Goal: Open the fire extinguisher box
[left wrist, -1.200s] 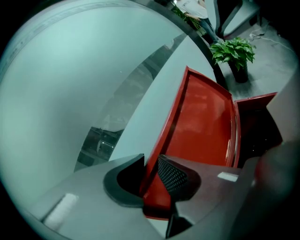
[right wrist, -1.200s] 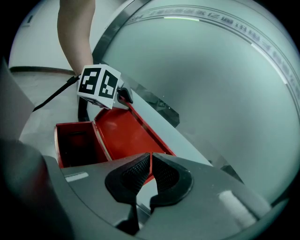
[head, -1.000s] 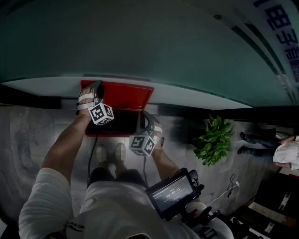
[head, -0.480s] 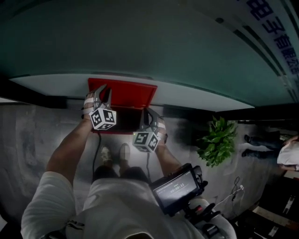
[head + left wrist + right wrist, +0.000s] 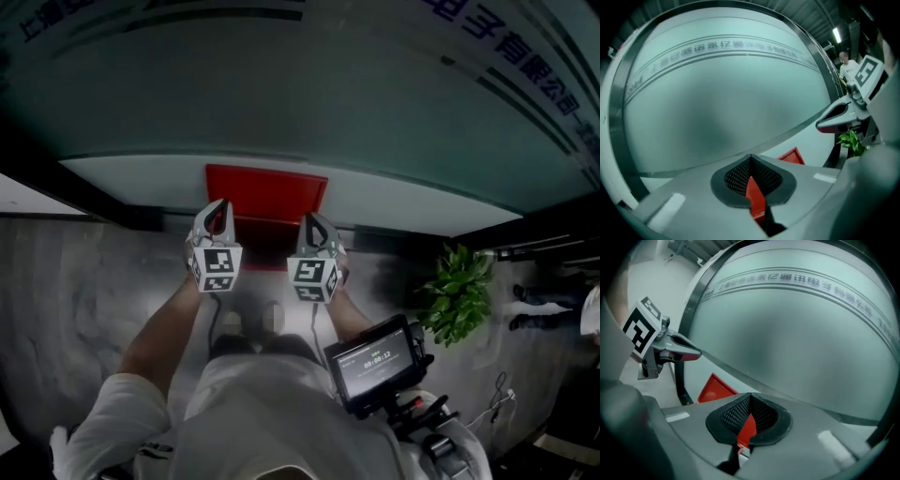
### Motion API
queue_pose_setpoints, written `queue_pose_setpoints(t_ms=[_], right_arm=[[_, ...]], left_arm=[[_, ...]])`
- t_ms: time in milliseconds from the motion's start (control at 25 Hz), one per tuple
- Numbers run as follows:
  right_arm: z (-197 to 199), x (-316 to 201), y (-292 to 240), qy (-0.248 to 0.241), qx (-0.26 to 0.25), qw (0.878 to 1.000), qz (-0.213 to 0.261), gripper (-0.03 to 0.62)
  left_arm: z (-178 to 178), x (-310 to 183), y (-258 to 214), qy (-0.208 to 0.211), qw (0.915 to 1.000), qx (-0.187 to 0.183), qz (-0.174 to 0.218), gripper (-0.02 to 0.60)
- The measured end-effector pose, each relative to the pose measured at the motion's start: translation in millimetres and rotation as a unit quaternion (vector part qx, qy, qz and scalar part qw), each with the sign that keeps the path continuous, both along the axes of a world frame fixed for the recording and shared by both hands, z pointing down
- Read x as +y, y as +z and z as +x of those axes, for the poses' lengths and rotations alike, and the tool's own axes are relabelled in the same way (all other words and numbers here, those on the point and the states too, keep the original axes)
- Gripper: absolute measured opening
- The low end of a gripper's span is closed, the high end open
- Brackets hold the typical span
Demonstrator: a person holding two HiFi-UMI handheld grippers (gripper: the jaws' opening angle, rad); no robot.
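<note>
Frosted glass wall fills the background. Left gripper has just closed its jaws on nothing. The red fire extinguisher box sits at the wall's foot (lid apparently raised). Right gripper is closed, also empty. Best to draw both straight back without brushing the lid.

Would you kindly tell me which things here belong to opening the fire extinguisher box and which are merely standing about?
Part of the job:
- red fire extinguisher box
- left gripper, jaws just closed, nothing between them
- right gripper, shut, empty

Standing about:
- potted plant
- small screen
- frosted glass wall
</note>
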State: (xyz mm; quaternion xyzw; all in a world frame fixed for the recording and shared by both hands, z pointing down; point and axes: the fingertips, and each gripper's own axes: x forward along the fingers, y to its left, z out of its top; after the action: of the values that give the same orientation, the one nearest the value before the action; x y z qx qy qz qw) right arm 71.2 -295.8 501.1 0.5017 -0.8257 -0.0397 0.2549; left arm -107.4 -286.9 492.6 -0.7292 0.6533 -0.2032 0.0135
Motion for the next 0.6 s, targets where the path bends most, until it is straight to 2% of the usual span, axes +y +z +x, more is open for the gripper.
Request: queue_pose_setpoints(t_ms=[200, 400, 600], right_arm=[[-5, 29, -19, 0.001, -0.043, 0.999, -0.005, 0.014], [-14, 70, -42, 0.009, -0.047, 0.999, 0.016, 0.014], [-25, 134, -58, 0.021, -0.049, 0.998, 0.037, 0.014]], left_arm=[[-1, 42, -25, -0.002, 0.9994, 0.033, 0.015, 0.002], [-1, 85, -39, 0.023, 0.9982, 0.045, 0.031, 0.002], [-3, 149, -44, 0.050, 0.9965, 0.053, 0.043, 0.002]])
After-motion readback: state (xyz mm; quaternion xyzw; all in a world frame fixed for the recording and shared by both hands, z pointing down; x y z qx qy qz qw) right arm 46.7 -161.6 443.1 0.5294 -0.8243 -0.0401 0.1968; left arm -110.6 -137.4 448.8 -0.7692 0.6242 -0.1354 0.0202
